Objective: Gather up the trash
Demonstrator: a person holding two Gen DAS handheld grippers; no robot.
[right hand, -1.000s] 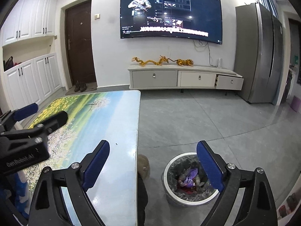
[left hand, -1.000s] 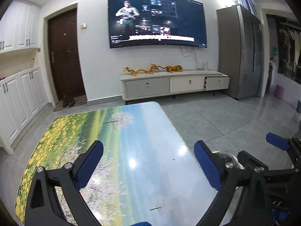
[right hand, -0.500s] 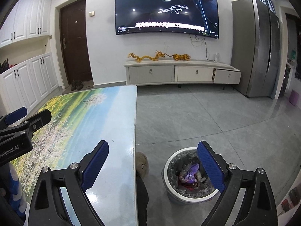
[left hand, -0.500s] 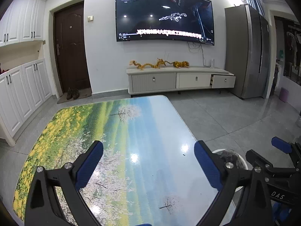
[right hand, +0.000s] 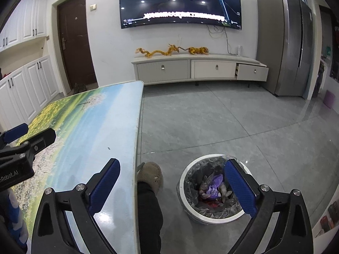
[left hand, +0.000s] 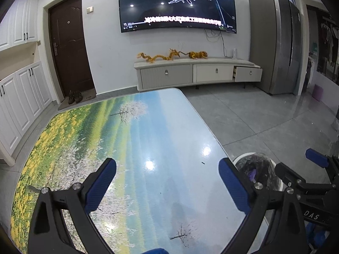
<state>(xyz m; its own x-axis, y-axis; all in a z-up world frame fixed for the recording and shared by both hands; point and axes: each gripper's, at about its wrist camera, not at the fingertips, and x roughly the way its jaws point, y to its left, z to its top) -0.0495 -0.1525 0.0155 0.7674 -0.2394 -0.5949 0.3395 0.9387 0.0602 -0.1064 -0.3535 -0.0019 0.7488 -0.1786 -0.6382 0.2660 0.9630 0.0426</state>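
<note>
Both grippers wide open and empty, right gripper (right hand: 171, 186) jaws just widened, trash bin (right hand: 186, 182) under its right finger, left gripper (left hand: 167, 182) over table (left hand: 131, 131); no loose trash visible, so risk is grabbing nothing.

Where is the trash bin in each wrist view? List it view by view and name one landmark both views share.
Left wrist view: the trash bin sits at lower right, on the floor beside the table, partly hidden behind the gripper finger.
Right wrist view: the trash bin sits at lower centre-right on the floor, its bag and rubbish visible.
Shared landmark: the television on the far wall.
</note>
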